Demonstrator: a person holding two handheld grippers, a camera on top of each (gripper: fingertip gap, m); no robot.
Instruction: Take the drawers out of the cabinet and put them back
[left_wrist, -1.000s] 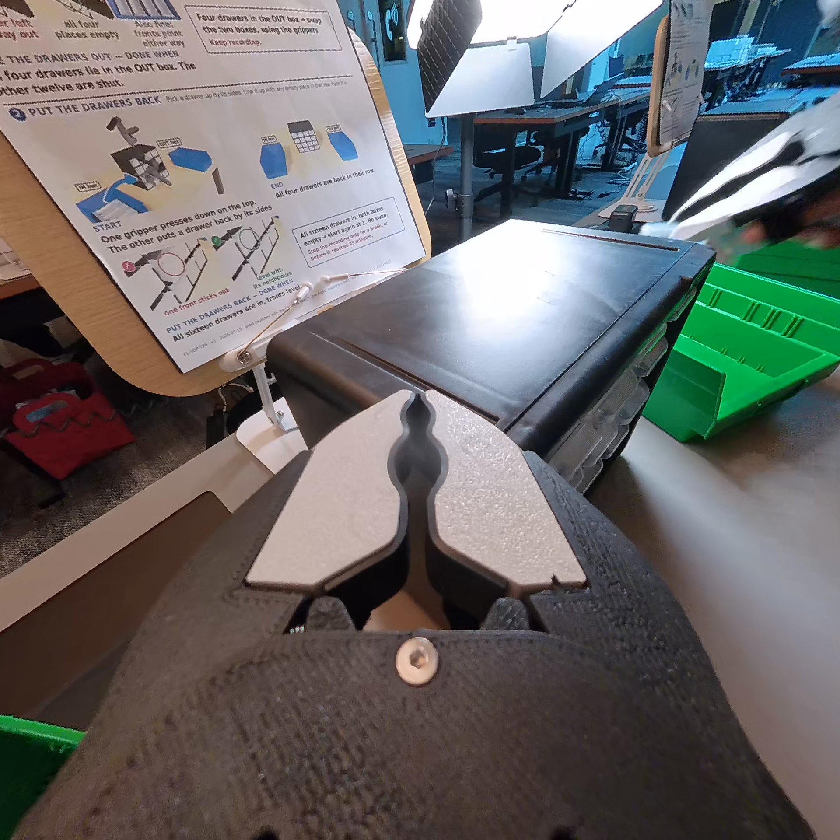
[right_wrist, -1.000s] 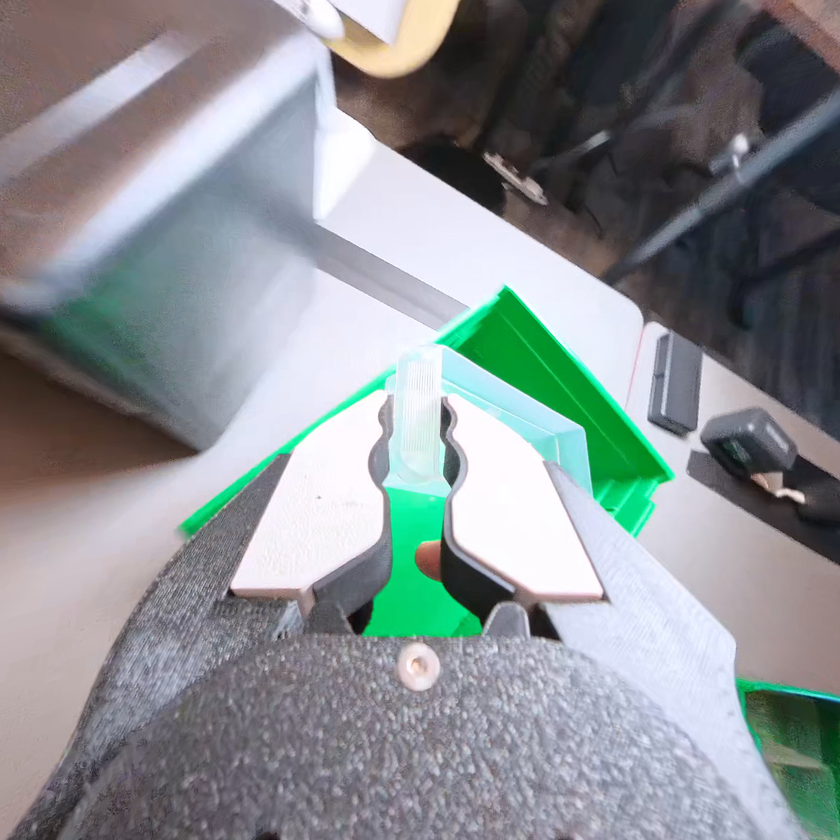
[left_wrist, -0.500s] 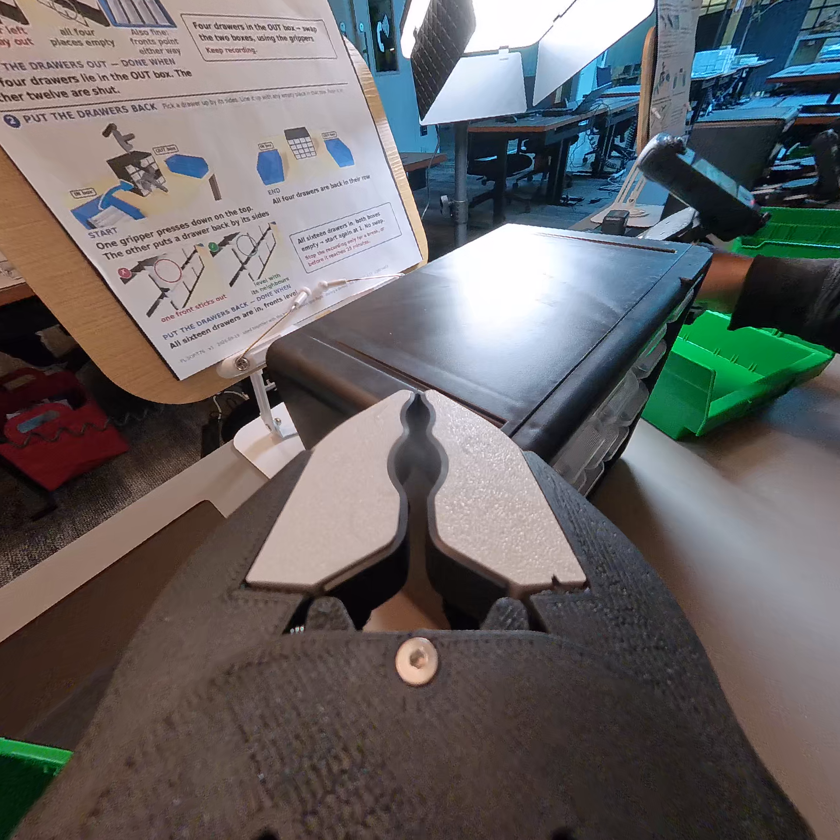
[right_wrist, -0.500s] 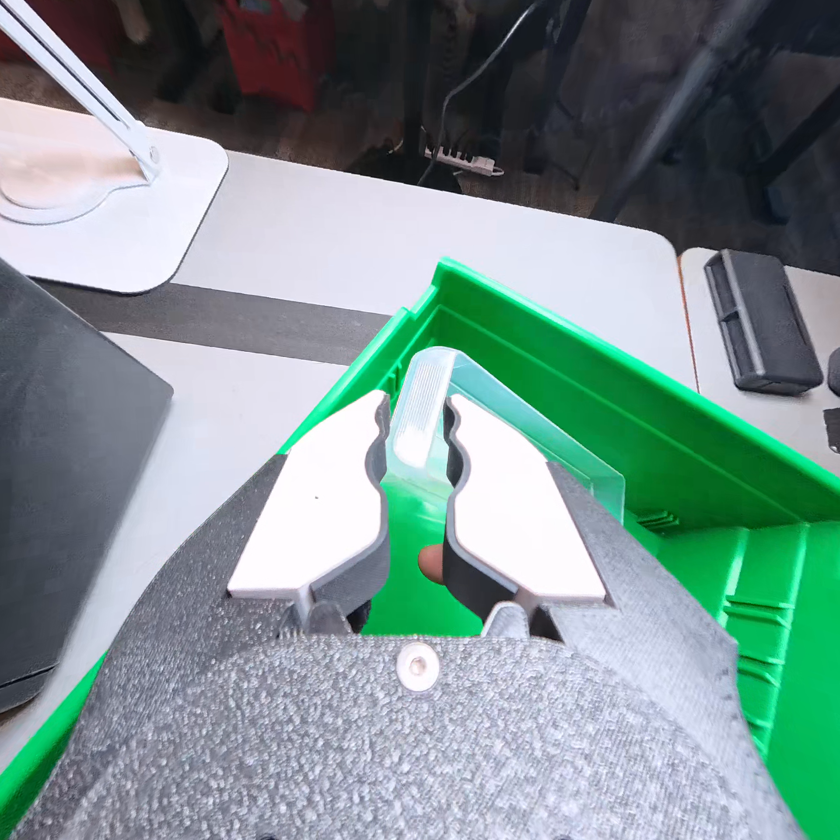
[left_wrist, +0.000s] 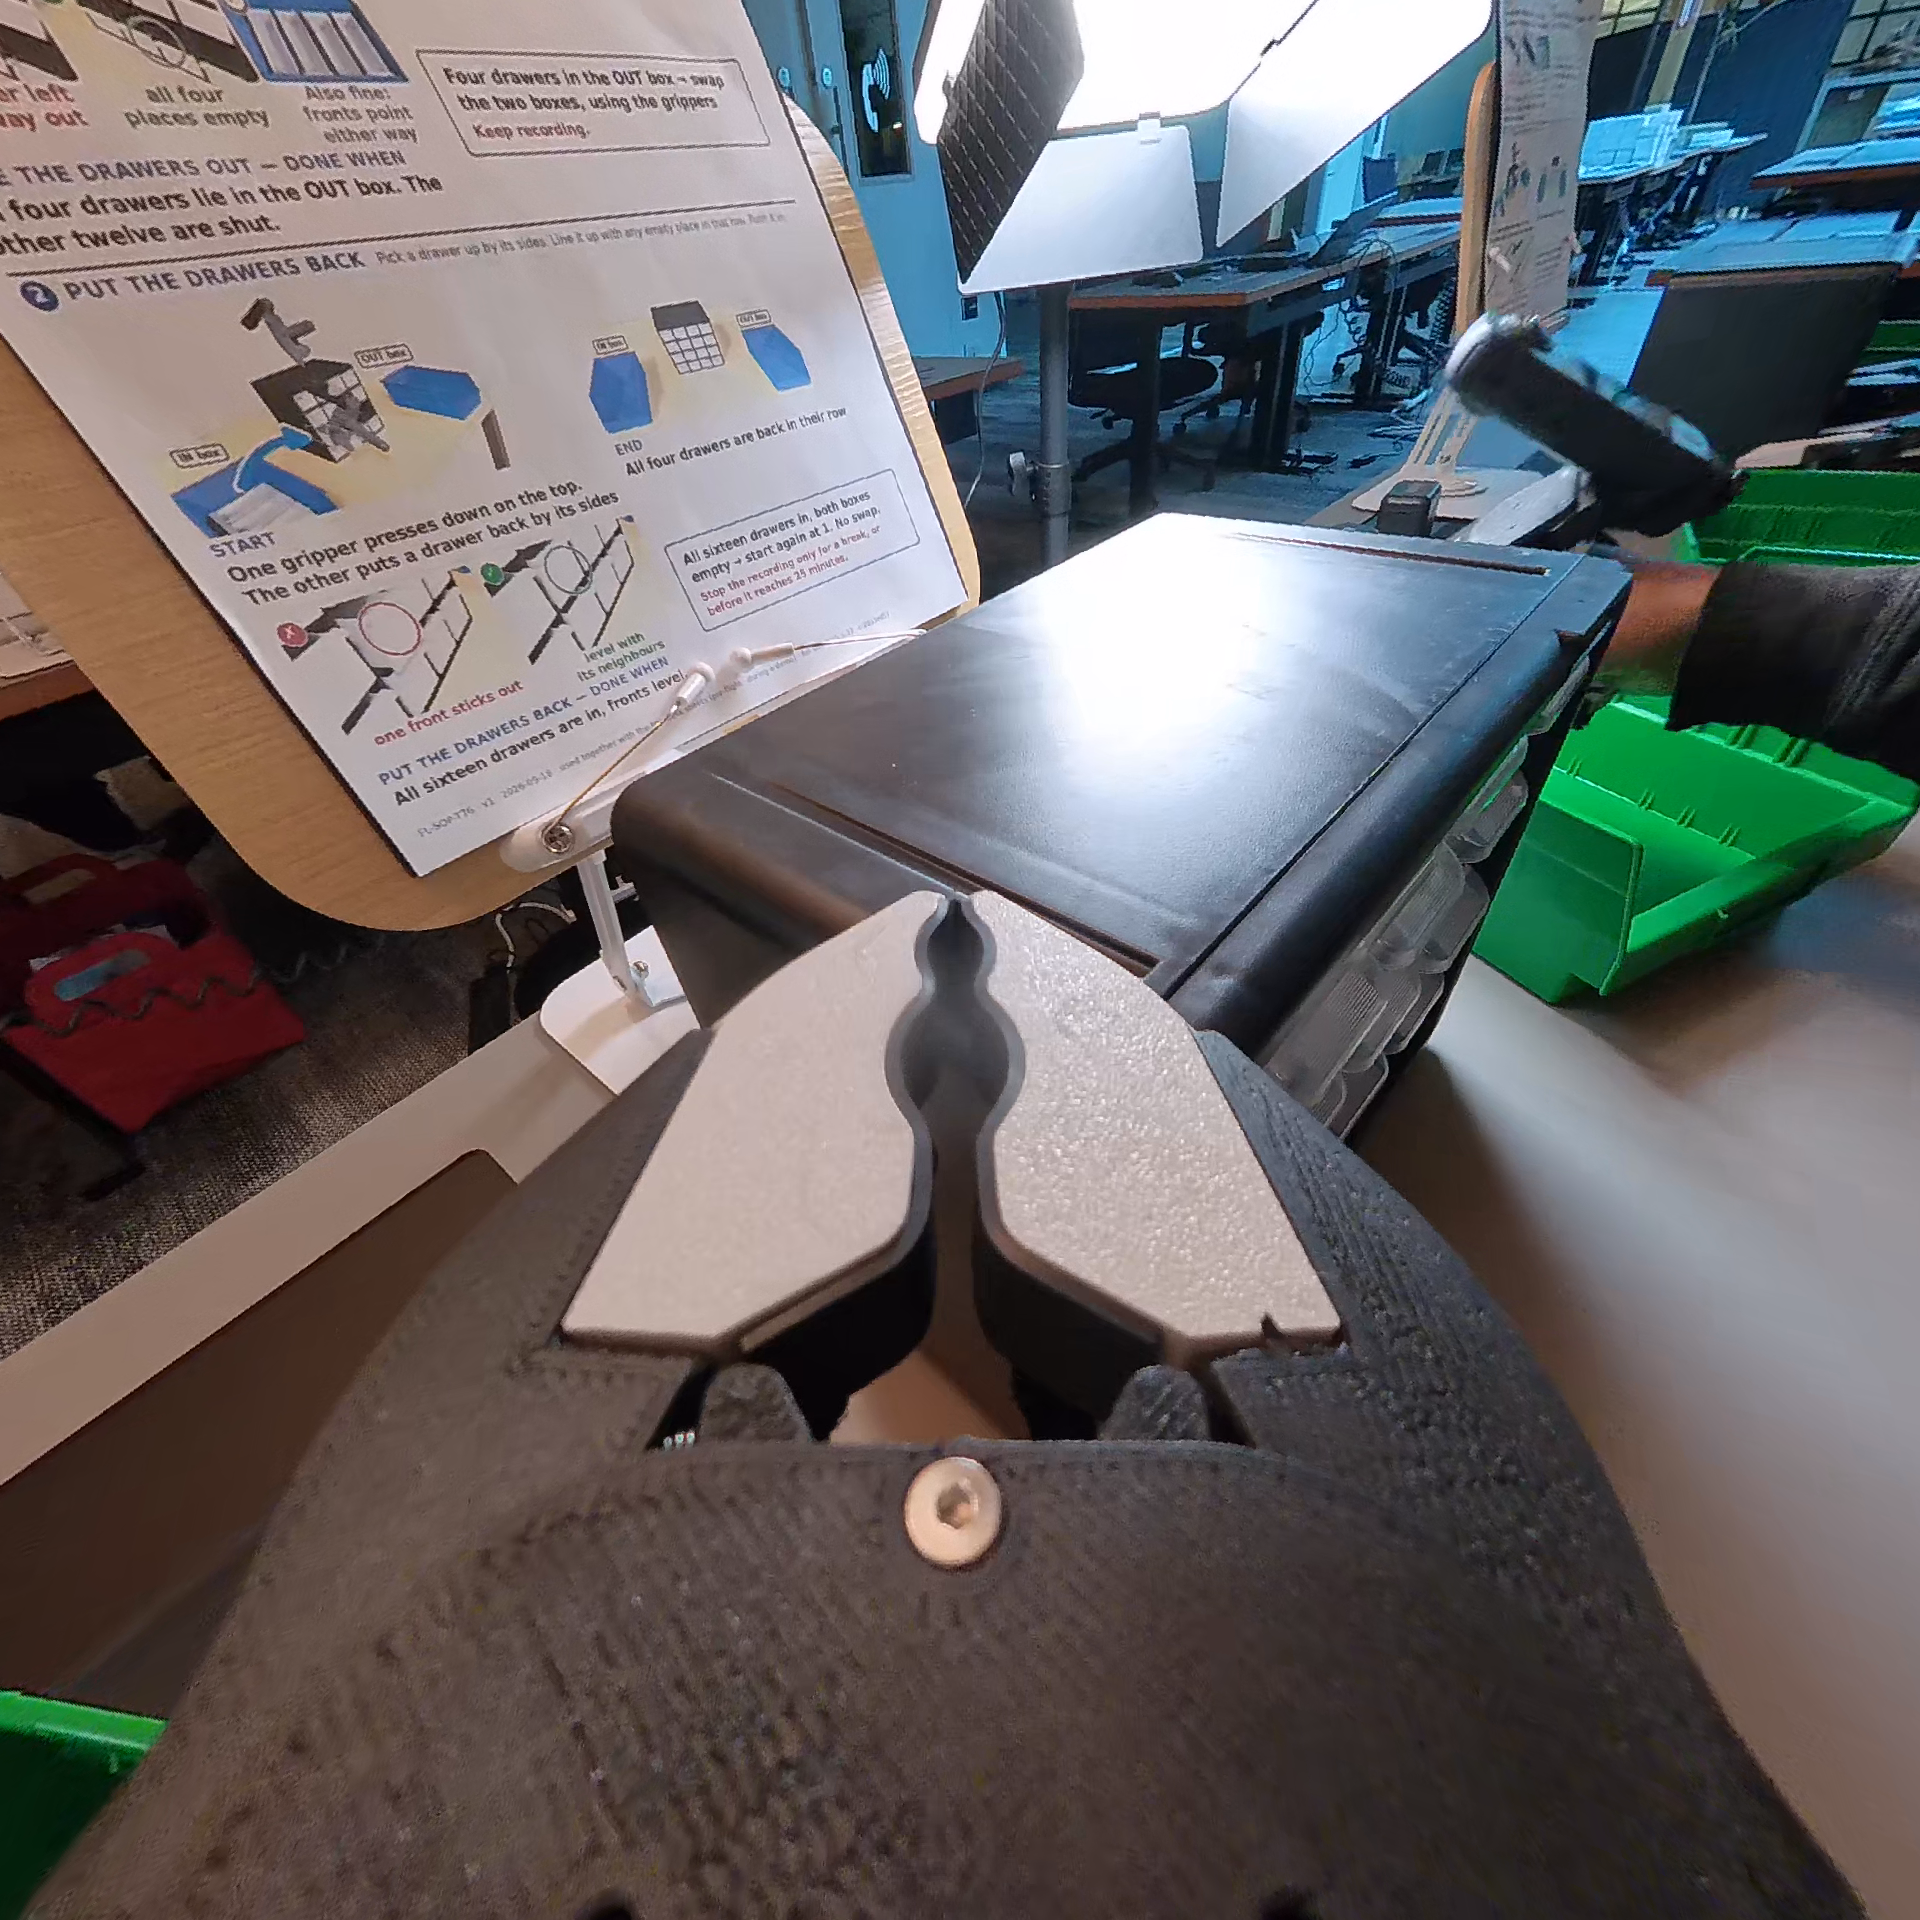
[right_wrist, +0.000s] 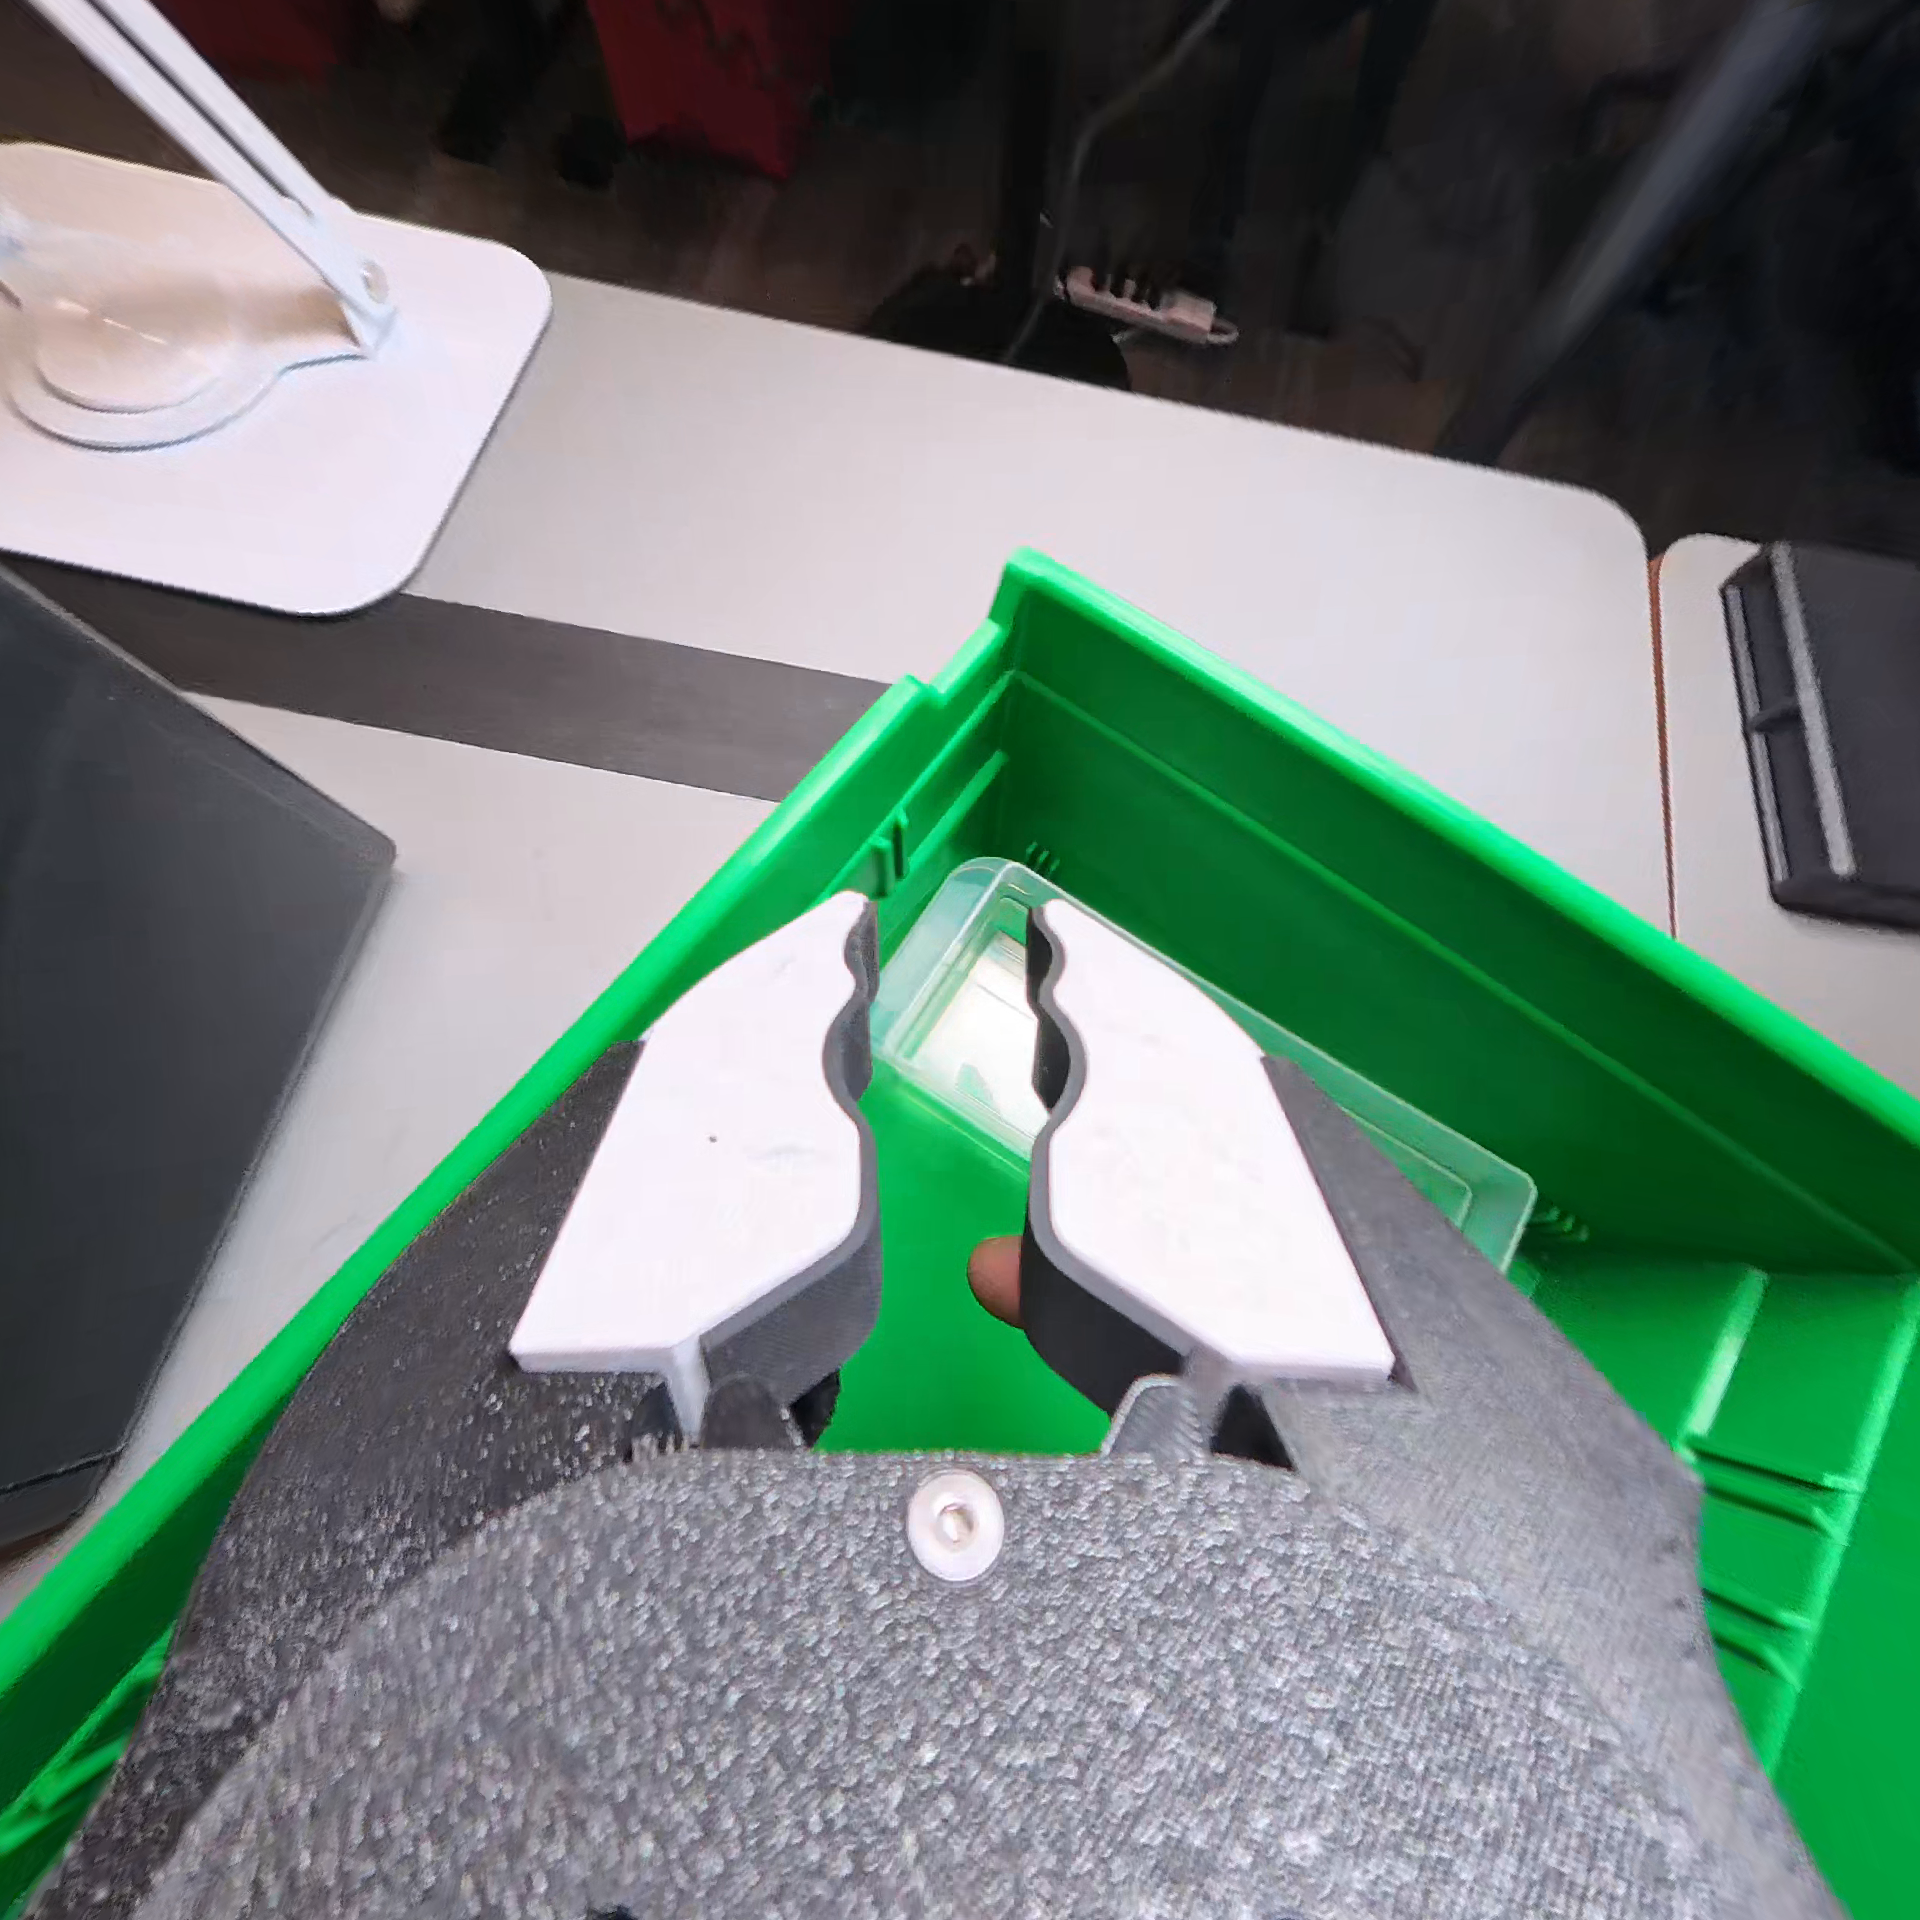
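Observation:
The black cabinet (left_wrist: 1143, 707) stands on the table, its clear drawer fronts (left_wrist: 1392, 987) facing right. My left gripper (left_wrist: 954, 920) is shut and empty, its tips at the near edge of the cabinet top. My right gripper (right_wrist: 951, 920) is open above the green bin (right_wrist: 1351, 831). A clear drawer (right_wrist: 977, 997) lies in the bin's far corner, just below and between the open fingers, free of them. The cabinet's side also shows at the left of the right wrist view (right_wrist: 156, 987). The right gripper with a sleeved hand shows far right in the left wrist view (left_wrist: 1590, 426).
An instruction sheet on a wooden board (left_wrist: 416, 416) stands behind the cabinet on a white stand base (right_wrist: 239, 416). A second green bin corner (left_wrist: 52, 1787) is at the lower left. Dark devices (right_wrist: 1829, 727) lie on the neighbouring table. The grey tabletop (left_wrist: 1662, 1247) lies right of the cabinet.
My right gripper carried the clear drawer over the green bin, lowered it into the far corner and opened, letting it go. My left gripper stayed shut at the cabinet top.

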